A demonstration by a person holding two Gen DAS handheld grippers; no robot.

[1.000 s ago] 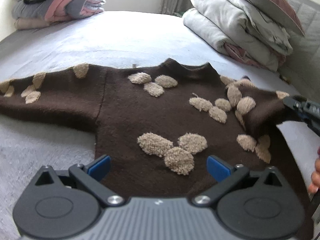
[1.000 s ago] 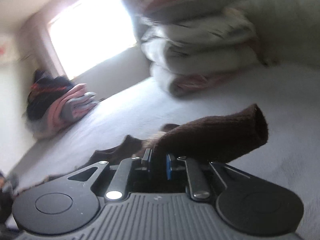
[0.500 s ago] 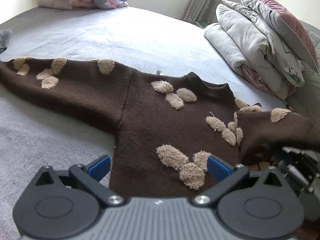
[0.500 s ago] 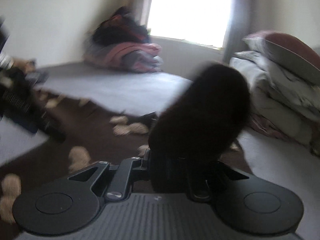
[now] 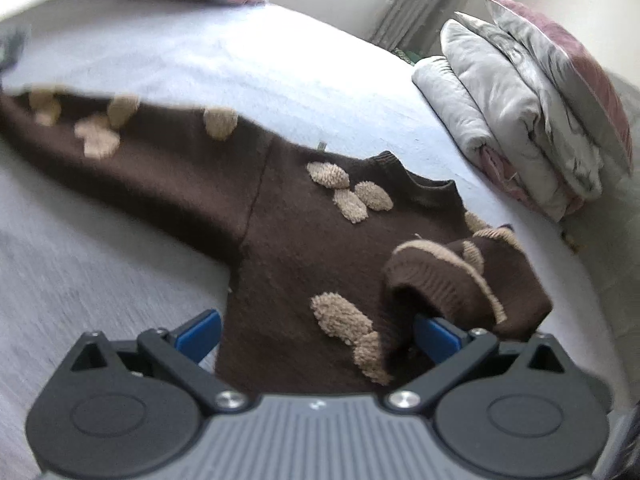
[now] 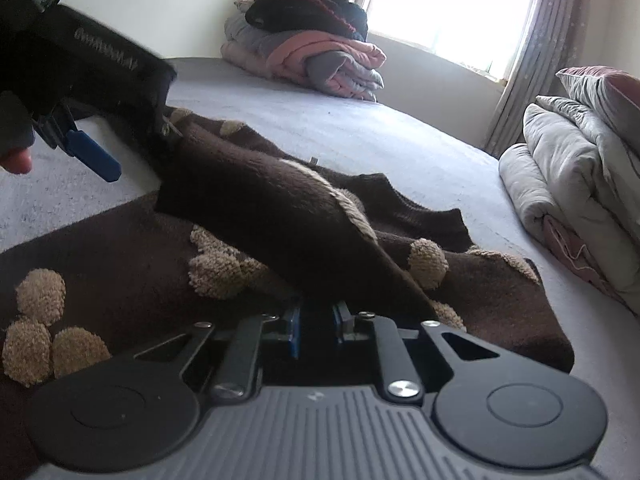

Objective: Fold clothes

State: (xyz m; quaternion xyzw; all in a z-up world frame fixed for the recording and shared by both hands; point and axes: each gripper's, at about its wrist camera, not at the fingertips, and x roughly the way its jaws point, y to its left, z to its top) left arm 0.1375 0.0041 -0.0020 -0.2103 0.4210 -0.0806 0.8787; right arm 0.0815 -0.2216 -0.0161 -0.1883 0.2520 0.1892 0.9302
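A brown sweater (image 5: 304, 240) with tan fuzzy patches lies flat on the grey bed (image 5: 280, 52), its left sleeve (image 5: 120, 160) stretched out. The right sleeve (image 5: 460, 280) is folded over the body, cuff toward the middle. My left gripper (image 5: 318, 336) hangs open over the hem, and its right pad touches the folded cuff. In the right wrist view the sleeve (image 6: 280, 208) runs down into my right gripper (image 6: 318, 326). Those jaws are opening, with the sleeve's fabric still between the pads. The left gripper's blue finger (image 6: 94, 156) shows at upper left beside a person's fingertip (image 6: 16, 160).
Folded blankets and clothes (image 6: 312, 52) are stacked at the far end of the bed below a bright window (image 6: 452, 4). Folded grey duvets with a pillow on top (image 5: 520, 112) sit along the right side. Bare grey bedding surrounds the sweater.
My right gripper carried the sleeve inward, rolled, and lowered it onto the sweater's body. The left gripper's view rolled and shifted slightly along the hem, its jaws still open.
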